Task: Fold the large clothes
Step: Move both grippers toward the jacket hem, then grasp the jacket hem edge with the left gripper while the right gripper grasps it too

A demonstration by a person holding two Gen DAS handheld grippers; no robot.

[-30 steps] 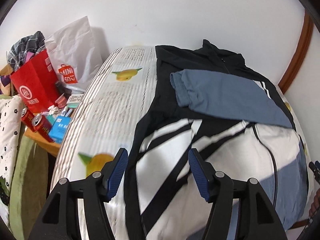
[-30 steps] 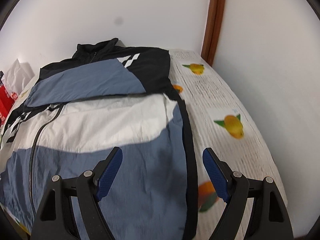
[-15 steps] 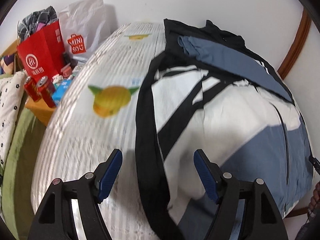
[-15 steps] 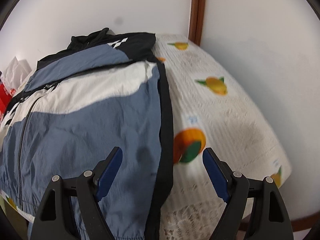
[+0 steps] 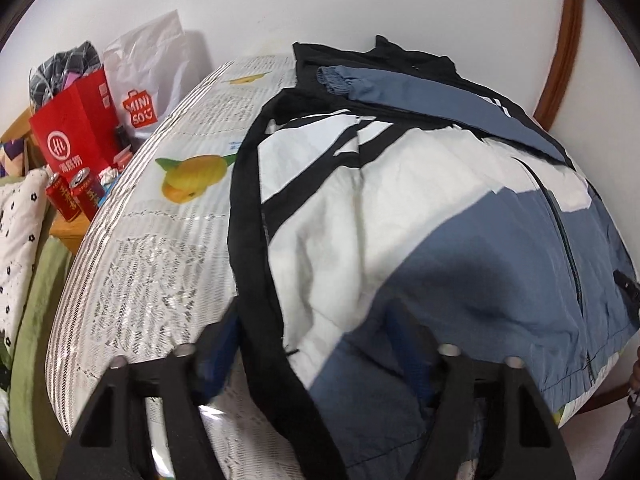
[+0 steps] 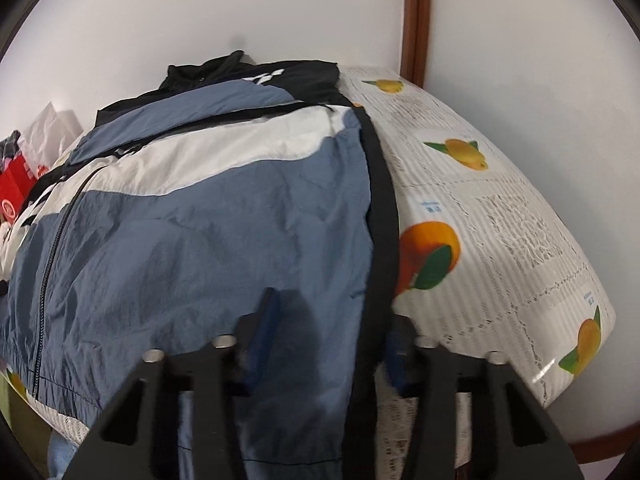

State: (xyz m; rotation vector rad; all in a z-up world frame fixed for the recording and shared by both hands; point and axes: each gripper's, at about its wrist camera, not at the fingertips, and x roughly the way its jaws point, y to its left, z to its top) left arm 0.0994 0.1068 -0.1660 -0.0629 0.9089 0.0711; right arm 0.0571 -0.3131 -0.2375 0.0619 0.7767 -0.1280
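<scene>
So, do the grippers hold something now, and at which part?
Nothing is clearly held. Both the left gripper and the right gripper are open, straddling the jacket at its two bottom hem corners.

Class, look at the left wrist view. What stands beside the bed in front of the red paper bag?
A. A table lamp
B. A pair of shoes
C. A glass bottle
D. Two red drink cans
D: two red drink cans stand upright side by side just below the red paper bag, left of the bed.
</scene>
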